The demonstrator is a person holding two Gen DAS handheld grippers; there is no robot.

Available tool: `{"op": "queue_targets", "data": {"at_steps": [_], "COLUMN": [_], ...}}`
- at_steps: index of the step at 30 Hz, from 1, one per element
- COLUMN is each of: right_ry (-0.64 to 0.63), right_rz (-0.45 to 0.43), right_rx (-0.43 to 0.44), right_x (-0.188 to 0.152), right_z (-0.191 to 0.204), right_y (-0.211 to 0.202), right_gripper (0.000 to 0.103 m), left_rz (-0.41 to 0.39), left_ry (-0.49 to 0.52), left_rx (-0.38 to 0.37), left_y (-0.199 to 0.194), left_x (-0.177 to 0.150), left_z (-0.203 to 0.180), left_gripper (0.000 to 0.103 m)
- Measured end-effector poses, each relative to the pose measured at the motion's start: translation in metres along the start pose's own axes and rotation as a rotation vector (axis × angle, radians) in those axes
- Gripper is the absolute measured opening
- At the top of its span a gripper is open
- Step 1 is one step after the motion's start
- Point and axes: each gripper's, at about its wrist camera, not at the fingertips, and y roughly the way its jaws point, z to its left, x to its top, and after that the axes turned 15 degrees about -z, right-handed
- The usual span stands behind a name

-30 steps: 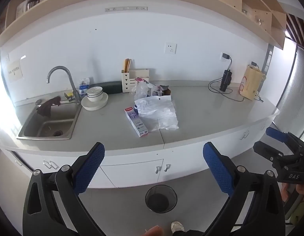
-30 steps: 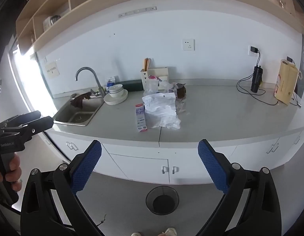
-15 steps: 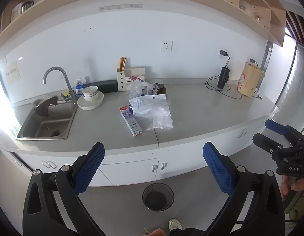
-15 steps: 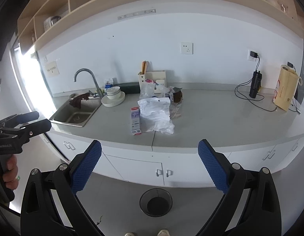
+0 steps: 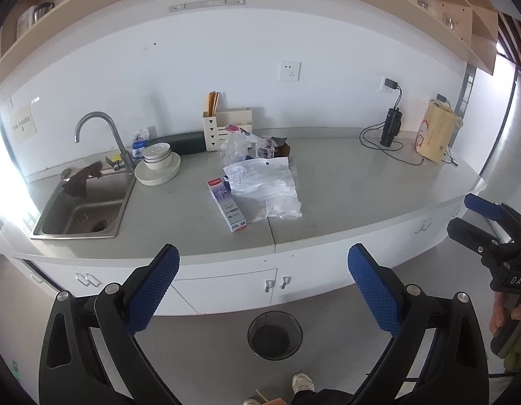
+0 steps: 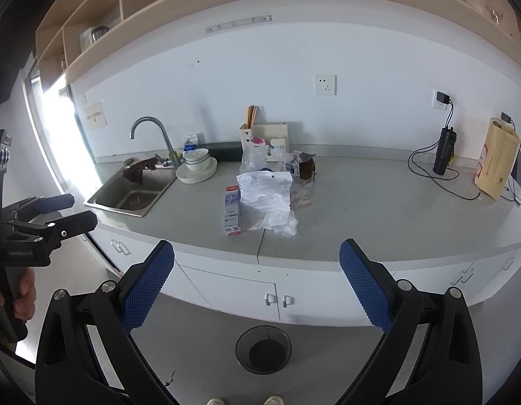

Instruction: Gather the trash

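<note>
Both claws stand wide apart and hold nothing: the left claw (image 5: pixel 262 287) and the right claw (image 6: pixel 257 283) hang in the air short of the bench, each camera looking at the cupboards and the floor below.

Nearest, at 6 o'clock in both wrist views, a round wire-mesh waste bin (image 5: pixel 275 334) sits on the floor in front of the white cupboard doors (image 6: pixel 277 298); it looks like the place for the trash.

Further out, the grey bench (image 5: pixel 344 199) carries the trash near its middle, at about 12 o'clock from the left claw. A long toothpaste box (image 5: pixel 226 204) lies flat, touching a crumpled white plastic bag (image 5: pixel 265 185) at its right. Behind these are a clear plastic bag (image 5: pixel 235 146), small packets and a brown torn wrapper (image 5: pixel 282 148), bunched just in front of a cream utensil holder (image 5: pixel 226 126).

Risks, as I judge them: the bag is limp and slippery, so a shallow pinch may take only a fold and spill what lies under it. The box touches the bag, so a careless close could drag both. The bin mouth is small and low, and a light bag released from high up could drift past it. The stacked bowls on a plate (image 5: pixel 158 165) at 10 o'clock and the charging cable (image 5: pixel 392 152) at 2 o'clock are not trash and could be knocked by a wide sweep.
</note>
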Motion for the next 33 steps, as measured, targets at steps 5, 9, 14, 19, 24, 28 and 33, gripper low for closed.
{"op": "queue_targets", "data": {"at_steps": [5,9,14,19,24,28,33], "right_ry": [-0.002,0.004,-0.003,-0.003,0.003,0.007,-0.011], "right_rz": [0.011,0.022,0.024,0.021,0.022,0.027,0.033], "right_rx": [0.012,0.017,0.025,0.034,0.051,0.062,0.071], "right_x": [0.006,0.006,0.009,0.015,0.017,0.016,0.020], "right_z": [-0.005,-0.009,-0.015,-0.022,-0.032,-0.042,-0.052], "right_y": [0.009,0.017,0.026,0.037,0.050,0.058,0.072], "right_gripper": [0.100,0.100,0.100,0.100,0.100,0.100,0.100], "left_rz": [0.001,0.016,0.015,0.000,0.011,0.025,0.026], "left_ry": [-0.022,-0.036,-0.062,-0.063,-0.071,-0.051,-0.058], "left_rx": [0.002,0.009,0.022,0.032,0.068,0.100,0.116], "left_y": [0.004,0.012,0.019,0.024,0.036,0.045,0.055], "left_x": [0.004,0.006,0.010,0.017,0.022,0.026,0.029], "left_z": [0.001,0.003,0.004,0.001,0.000,-0.008,-0.016], "left_gripper": [0.097,0.097,0.097,0.097,0.097,0.097,0.097]}}
